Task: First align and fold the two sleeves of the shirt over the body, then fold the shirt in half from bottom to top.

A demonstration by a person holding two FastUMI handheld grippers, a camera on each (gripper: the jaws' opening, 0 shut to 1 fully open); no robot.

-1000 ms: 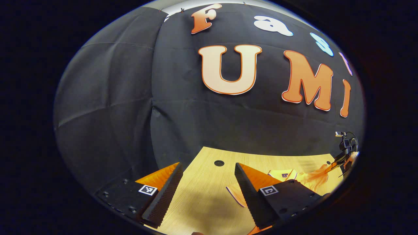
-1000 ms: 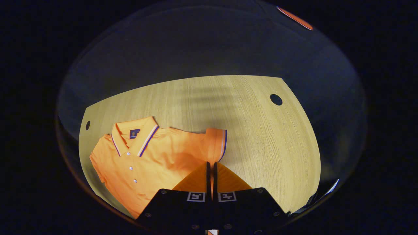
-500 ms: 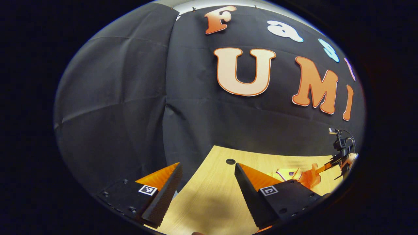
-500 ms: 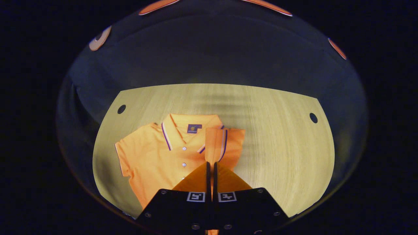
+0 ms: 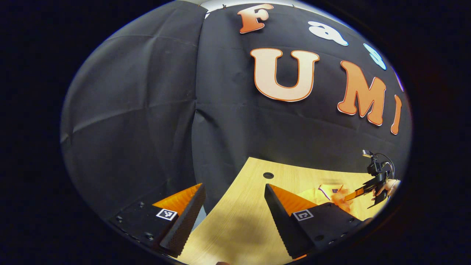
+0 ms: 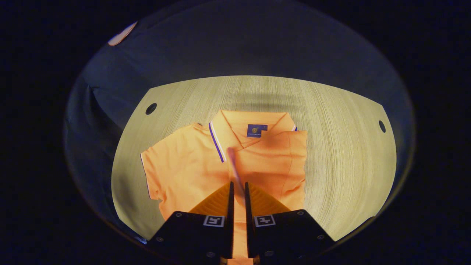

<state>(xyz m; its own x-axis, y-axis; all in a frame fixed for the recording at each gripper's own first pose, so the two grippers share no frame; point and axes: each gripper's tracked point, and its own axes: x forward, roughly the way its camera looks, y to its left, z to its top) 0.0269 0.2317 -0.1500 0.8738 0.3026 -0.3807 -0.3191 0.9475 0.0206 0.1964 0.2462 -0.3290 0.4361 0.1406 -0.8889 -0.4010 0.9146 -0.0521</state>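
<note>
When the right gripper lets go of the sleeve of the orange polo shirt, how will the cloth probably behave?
The sleeve pinched in the right gripper drapes limply, so it will likely drop flat. The orange polo shirt shows soft wrinkles and probably holds no shape by itself. Lying on the smooth wooden table, it may slide if dragged.

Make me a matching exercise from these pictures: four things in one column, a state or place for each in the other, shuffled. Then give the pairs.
Things
1. left gripper
2. right gripper
3. shirt
4. round hole

States or places
A. spread flat on the table
B. open, nothing between its fingers
C. pinching orange fabric
D. near a far corner of the table

Pairs: 1-B, 2-C, 3-A, 4-D
</note>
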